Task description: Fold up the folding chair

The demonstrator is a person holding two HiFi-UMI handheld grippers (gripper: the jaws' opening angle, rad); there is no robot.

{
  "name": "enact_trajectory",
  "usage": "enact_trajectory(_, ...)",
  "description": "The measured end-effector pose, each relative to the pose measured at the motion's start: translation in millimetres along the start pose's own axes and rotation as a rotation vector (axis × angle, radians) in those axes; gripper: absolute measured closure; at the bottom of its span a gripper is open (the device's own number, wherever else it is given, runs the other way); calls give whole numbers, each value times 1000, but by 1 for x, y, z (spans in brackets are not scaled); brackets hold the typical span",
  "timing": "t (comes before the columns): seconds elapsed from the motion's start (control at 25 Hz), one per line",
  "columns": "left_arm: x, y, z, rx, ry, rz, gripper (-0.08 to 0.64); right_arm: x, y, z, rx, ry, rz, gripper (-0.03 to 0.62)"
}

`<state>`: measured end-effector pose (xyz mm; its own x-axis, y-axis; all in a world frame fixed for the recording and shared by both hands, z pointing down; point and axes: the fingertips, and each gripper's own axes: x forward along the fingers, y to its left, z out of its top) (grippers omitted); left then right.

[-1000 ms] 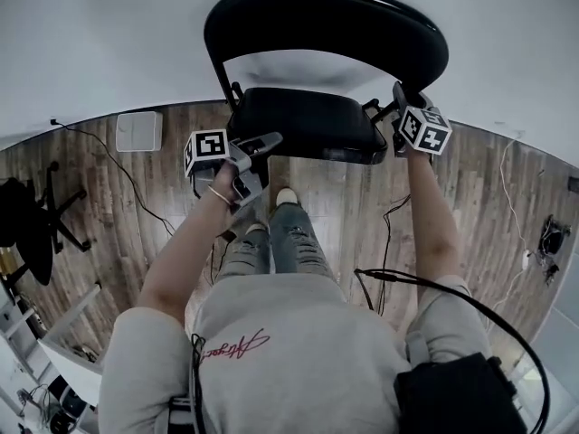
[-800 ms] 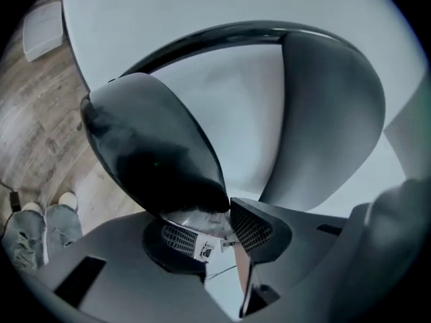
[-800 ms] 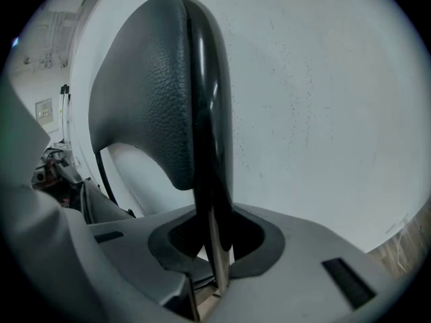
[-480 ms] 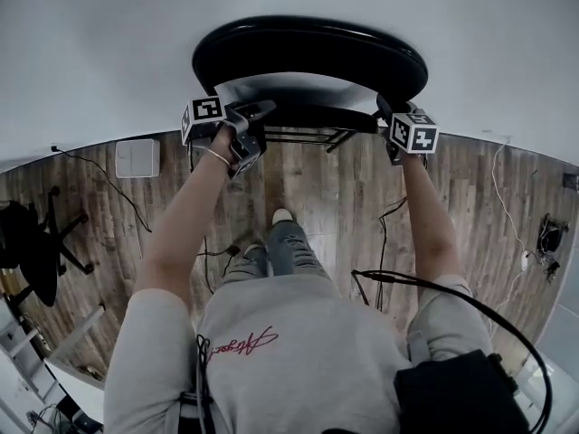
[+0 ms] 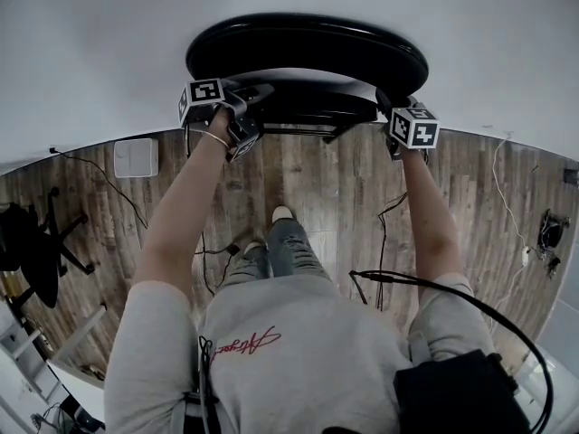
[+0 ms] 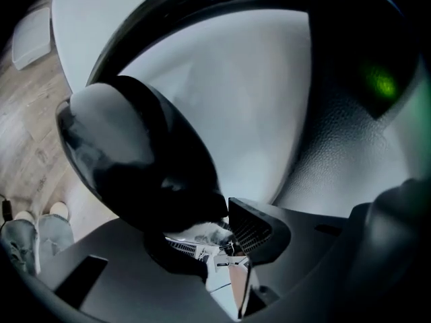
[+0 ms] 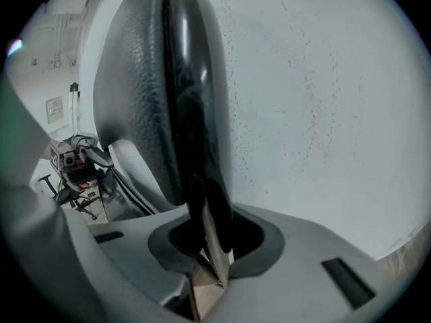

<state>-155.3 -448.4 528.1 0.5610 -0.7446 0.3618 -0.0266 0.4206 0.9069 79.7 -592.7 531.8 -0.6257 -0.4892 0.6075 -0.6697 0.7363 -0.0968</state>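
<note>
The black folding chair [image 5: 308, 48] stands against the white wall, its seat [image 5: 312, 108] swung up close under the curved backrest. My left gripper [image 5: 246, 108] is at the chair's left side. In the left gripper view my left gripper [image 6: 215, 214] is shut on a rounded black edge of the chair [image 6: 135, 167]. My right gripper [image 5: 391, 120] holds the chair's right side. In the right gripper view my right gripper [image 7: 209, 234] is shut on the chair's thin black edge [image 7: 185, 99].
White wall [image 5: 90, 43] runs behind the chair. A white box [image 5: 136, 156] lies on the wooden floor at left, with an office chair [image 5: 32, 242] farther left. Cables [image 5: 389, 215] trail over the floor at right. The person's feet [image 5: 280, 220] are below the chair.
The seat went from lying flat to folded up toward the backrest. My left gripper moved up and away to the chair's left side and closed on it. The right gripper barely moved.
</note>
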Motion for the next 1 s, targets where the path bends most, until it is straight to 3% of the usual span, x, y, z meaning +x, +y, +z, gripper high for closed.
enact_trajectory(0.16, 0, -3, -3, 78, -5, -13, 434, 0, -2, 2, -9, -38, -29, 520)
enact_trajectory(0.28, -1, -7, -9, 233, 12, -42, 427, -4, -9, 6, -18, -105, -107, 482)
enact_trajectory(0.36, -4, -9, -12, 375, -2, -69, 285, -11, -16, 8, 10, -177, -157, 411)
enact_trajectory(0.44, -11, -8, -11, 463, -28, -100, 268, -19, -18, 6, 41, -240, -181, 373)
enact_trajectory(0.68, -60, 11, -20, 514, -94, -194, 258, -68, -10, -21, 85, -338, -242, 371)
enact_trajectory(0.76, -81, 15, -33, 544, -139, -199, 259, -98, 11, -23, 54, -393, -228, 374)
enact_trajectory(0.88, -106, 7, -63, 695, -175, -191, 259, -144, 72, -6, -52, -480, -170, 387)
enact_trajectory(1.0, -127, -20, -109, 838, -145, -260, 259, -188, 143, 19, -125, -566, -126, 510)
